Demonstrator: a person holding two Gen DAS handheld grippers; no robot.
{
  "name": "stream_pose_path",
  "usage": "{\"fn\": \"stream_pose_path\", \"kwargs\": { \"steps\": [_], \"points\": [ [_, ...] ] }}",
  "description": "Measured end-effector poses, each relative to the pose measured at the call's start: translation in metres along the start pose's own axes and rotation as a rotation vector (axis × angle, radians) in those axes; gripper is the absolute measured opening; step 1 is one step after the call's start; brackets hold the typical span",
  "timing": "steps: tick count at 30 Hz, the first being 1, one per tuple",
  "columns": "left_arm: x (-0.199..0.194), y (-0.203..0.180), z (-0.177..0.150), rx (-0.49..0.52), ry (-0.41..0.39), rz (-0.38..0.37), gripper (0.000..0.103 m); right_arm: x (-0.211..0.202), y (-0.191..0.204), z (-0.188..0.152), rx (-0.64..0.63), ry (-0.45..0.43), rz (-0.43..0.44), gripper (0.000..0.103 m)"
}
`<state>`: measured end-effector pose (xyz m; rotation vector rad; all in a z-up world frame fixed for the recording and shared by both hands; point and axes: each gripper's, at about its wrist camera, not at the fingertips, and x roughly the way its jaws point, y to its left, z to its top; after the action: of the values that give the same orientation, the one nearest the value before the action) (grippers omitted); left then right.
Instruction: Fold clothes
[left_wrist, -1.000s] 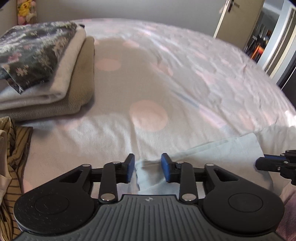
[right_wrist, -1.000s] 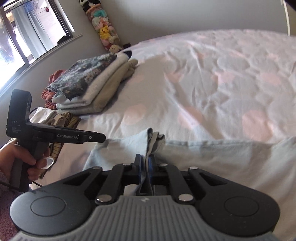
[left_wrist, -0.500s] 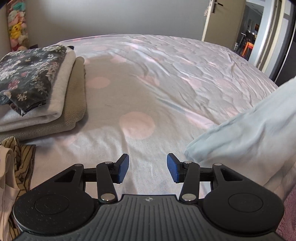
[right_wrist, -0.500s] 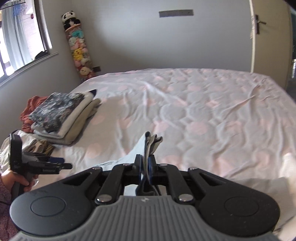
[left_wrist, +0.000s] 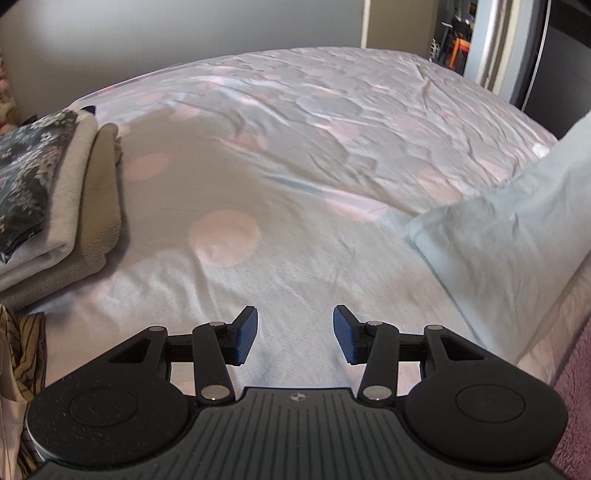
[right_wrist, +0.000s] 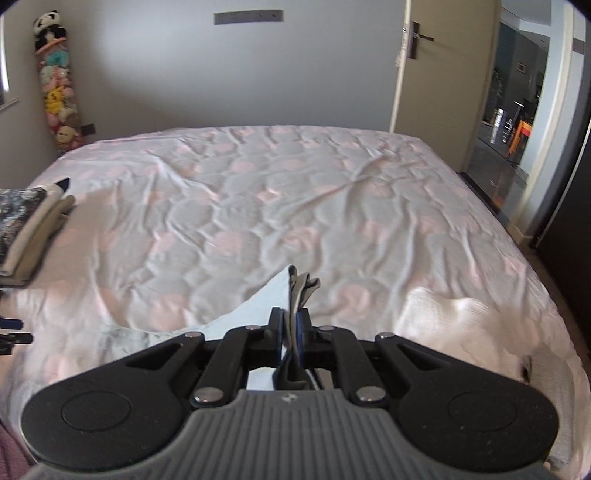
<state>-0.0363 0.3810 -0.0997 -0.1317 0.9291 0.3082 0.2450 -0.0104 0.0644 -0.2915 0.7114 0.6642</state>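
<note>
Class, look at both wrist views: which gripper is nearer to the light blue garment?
Right. The right gripper is shut on the light blue garment; the left gripper hangs open over the bedspread, apart from it.

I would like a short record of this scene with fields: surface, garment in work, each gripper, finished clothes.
surface: bed with a pink-dotted cover
garment in work: light blue garment, one edge lifted off the bed
right gripper: shut on the light blue garment
left gripper: open, nothing between the jaws
finished clothes: folded stack on the bed's left side, floral piece on top
</note>
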Motion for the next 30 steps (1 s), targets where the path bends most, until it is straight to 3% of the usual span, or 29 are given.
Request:
{"fn": "stream_pose_path", "kwargs": {
  "steps": [7, 11, 15, 20, 26, 30],
  "points": [
    [0.007, -0.01, 0.001, 0.01, 0.033, -0.001, 0.043, 0.043, -0.051, -0.015, 0.05, 0.062, -0.092, 0.008],
    [0.007, -0.014, 0.007, -0.06, 0.027, -0.072, 0.043, 0.078, -0.074, -0.026, 0.081, 0.093, -0.065, 0.008],
    [0.009, -0.031, 0.015, -0.054, 0.037, -0.114, 0.043, 0.117, -0.087, -0.042, 0.065, 0.164, -0.113, 0.008],
    [0.016, -0.062, 0.026, -0.019, 0.051, -0.157, 0.043, 0.149, -0.103, -0.062, 0.081, 0.215, -0.111, 0.008],
    [0.027, -0.091, 0.038, -0.04, 0.049, -0.244, 0.044, 0.168, -0.106, -0.074, 0.035, 0.243, -0.138, 0.006],
    [0.031, -0.101, 0.039, -0.017, 0.047, -0.245, 0.044, 0.155, -0.106, -0.066, 0.045, 0.198, -0.131, 0.005]
  ]
}}
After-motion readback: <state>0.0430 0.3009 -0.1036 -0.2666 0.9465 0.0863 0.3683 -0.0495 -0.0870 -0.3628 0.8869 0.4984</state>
